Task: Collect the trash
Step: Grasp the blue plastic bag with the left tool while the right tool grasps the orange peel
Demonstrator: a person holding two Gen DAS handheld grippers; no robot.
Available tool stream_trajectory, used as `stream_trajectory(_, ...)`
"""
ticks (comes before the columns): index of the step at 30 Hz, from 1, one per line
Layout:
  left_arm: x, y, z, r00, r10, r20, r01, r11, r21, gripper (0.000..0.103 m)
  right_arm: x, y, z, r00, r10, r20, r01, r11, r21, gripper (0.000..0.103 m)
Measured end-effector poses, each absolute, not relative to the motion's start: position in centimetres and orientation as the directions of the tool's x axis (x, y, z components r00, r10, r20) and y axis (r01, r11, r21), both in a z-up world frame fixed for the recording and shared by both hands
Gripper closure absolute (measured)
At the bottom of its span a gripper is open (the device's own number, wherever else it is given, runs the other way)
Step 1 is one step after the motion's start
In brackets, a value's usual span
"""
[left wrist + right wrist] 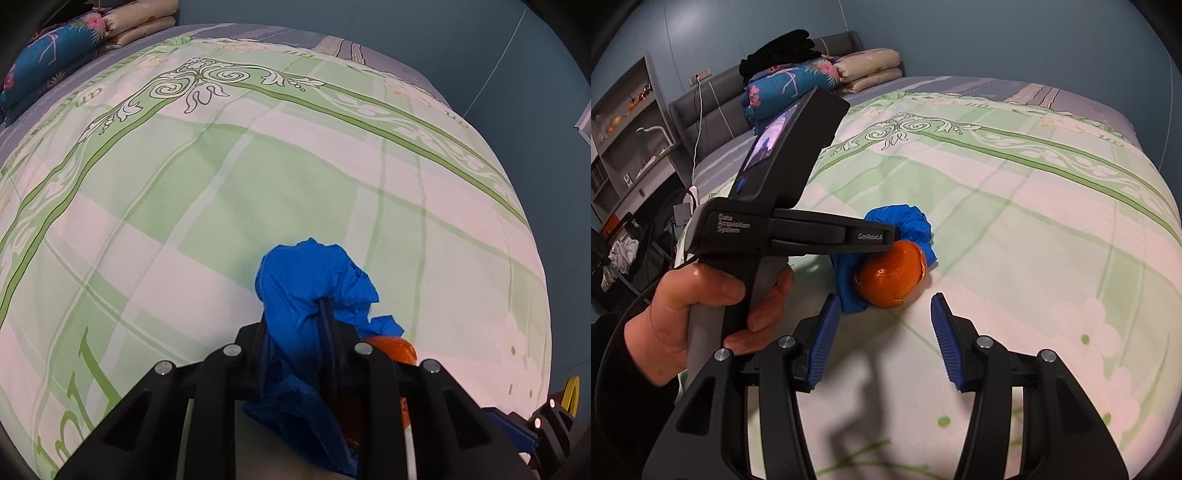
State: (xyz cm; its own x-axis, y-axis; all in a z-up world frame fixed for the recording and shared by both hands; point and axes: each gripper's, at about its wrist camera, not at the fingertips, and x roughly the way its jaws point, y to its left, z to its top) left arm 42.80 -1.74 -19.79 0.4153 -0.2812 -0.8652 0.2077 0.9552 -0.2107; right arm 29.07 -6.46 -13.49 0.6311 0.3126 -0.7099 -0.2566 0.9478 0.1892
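Left wrist view: the left gripper (295, 332) is clamped on one blue plastic bag (314, 280) over the bed (221, 184); one orange peel (393, 349) peeks out beside it.

Right wrist view: the right gripper (884, 332) stands apart, empty, just short of the orange peel (892, 275) resting against the bag (908, 221). Two folded quilts (827, 74) lie at the headboard.

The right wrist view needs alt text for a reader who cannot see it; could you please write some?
An orange peel lies on a green patterned bedspread against a crumpled blue plastic bag, which the left tool, held in a hand, grips. The right tool is open just short of the peel. Folded bedding lies at the headboard.
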Motion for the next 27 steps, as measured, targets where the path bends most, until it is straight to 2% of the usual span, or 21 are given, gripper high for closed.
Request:
stream_trajectory(11,44.5,0.6,-20.0,0.406,-0.333,-0.851,0.197,0.941,-0.274,0.084,32.8,-4.5,-15.0,0.603,0.299,-0.739,-0.269,0.949,0.164,0.055)
stream_trajectory(18,45.2,2.2,-20.3,0.372,-0.41,-0.833,0.177,0.912,-0.369,0.086,35.3,-3.4,-15.9,0.583,0.318,-0.748,-0.284,0.942,0.18,0.055)
stream_trajectory(27,45.9,3.5,-20.6,0.385,-0.406,-0.829,0.159,0.914,-0.374,0.089,36.7,-3.4,-17.2,0.544,0.316,-0.777,-0.262,0.944,0.2,0.058)
